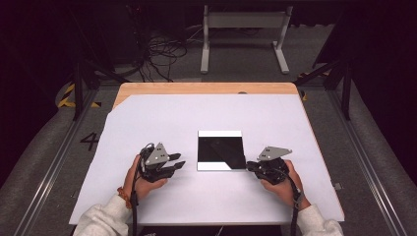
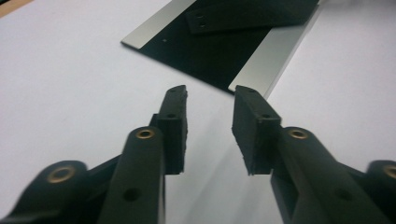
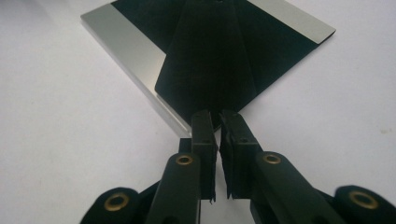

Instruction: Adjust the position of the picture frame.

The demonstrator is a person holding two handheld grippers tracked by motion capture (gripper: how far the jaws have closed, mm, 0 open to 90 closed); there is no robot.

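Black sheet [image 1: 221,150] square, glossy, silver strips on two edges; left gripper [image 1: 178,164] parted, empty; right gripper [image 1: 250,165] pinching its corner.

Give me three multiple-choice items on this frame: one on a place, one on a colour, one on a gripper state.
1. Where does the square plate lie?
A. On the white sheet, between the two grippers
B. On the floor behind the table
C. On the bare wooden strip at the far edge

2. What colours does the plate show?
A. Red with a yellow rim
B. Black in the middle, silver strips along two opposite edges
C. Green all over

3. How do the jaws of the left gripper stand?
A. Clamped on the plate
B. Apart, with nothing between them
C. Shut on a cable

Key: 1 A, the high view shows it on the white sheet with the right gripper at its right corner; 2 B, both gripper views show it; 3 B, the left gripper view shows white sheet between the pads.
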